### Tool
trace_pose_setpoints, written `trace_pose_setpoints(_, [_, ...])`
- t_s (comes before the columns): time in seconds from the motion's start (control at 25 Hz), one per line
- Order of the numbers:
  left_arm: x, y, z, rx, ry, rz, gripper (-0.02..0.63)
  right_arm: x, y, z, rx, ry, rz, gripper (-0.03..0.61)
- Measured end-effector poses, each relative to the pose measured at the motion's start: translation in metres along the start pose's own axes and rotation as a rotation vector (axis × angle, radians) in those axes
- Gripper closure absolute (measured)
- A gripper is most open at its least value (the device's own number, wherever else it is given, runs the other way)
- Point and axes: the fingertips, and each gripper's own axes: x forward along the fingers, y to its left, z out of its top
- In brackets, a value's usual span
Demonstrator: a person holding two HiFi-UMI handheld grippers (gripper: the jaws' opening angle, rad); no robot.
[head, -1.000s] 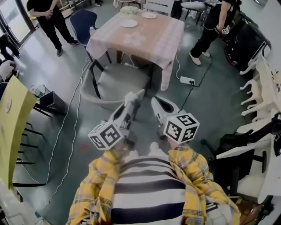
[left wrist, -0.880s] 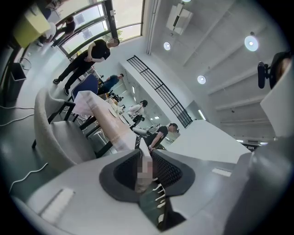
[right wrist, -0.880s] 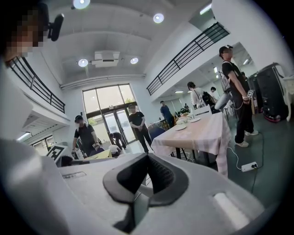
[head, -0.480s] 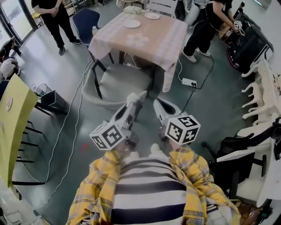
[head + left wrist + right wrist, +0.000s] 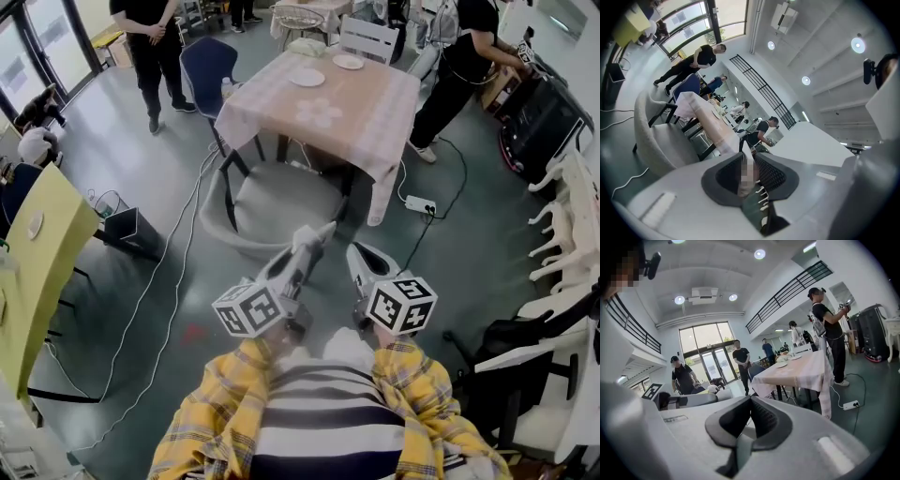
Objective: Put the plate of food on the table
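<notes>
The table [image 5: 328,105] with a pink checked cloth stands ahead of me, with two white plates [image 5: 306,78] [image 5: 348,62] at its far end. I cannot make out food on them. My left gripper [image 5: 319,232] and right gripper [image 5: 359,251] are held side by side near my chest, pointing at the table and well short of it. Neither holds anything. In the left gripper view the left gripper [image 5: 744,152] has its jaws a narrow gap apart. In the right gripper view the right gripper [image 5: 750,398] has its tips touching, and the table [image 5: 806,369] lies beyond.
A grey armchair [image 5: 281,197] stands between me and the table. Cables [image 5: 169,272] and a power strip [image 5: 420,203] lie on the floor. People stand at the back left [image 5: 155,47] and back right [image 5: 459,66]. White chairs [image 5: 572,216] line the right; a yellow table [image 5: 37,262] is at the left.
The table and armchair sit lower and further right in the head view. Both grippers keep the same pose by my chest. The person at the back right has shifted.
</notes>
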Motion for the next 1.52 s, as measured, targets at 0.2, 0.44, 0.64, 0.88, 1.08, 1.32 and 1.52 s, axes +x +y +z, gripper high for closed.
trace_pose_setpoints(0.2, [0.013,0.007,0.008,-0.018,-0.012,0.003,0.532,0.012,-0.007,0.005,-0.01,0.019,-0.001,0.581])
trace_pose_setpoints(0.44, [0.04,0.017,0.014,-0.029,-0.015,0.032,0.532,0.036,-0.026,0.015,0.0,0.035,0.019,0.581])
trace_pose_setpoints(0.64, [0.079,0.021,0.027,-0.027,-0.039,0.046,0.532,0.061,-0.051,0.039,-0.022,0.036,0.051,0.581])
trace_pose_setpoints(0.88, [0.147,0.014,0.034,-0.031,-0.061,0.06,0.532,0.086,-0.099,0.077,-0.045,0.049,0.084,0.581])
trace_pose_setpoints(1.08, [0.197,0.011,0.032,-0.027,-0.088,0.082,0.532,0.101,-0.136,0.095,-0.07,0.066,0.122,0.581])
trace_pose_setpoints(1.32, [0.234,0.008,0.034,-0.028,-0.108,0.099,0.532,0.118,-0.165,0.115,-0.09,0.076,0.145,0.581])
trace_pose_setpoints(1.52, [0.254,0.019,0.044,-0.037,-0.123,0.127,0.532,0.14,-0.173,0.126,-0.089,0.084,0.167,0.581])
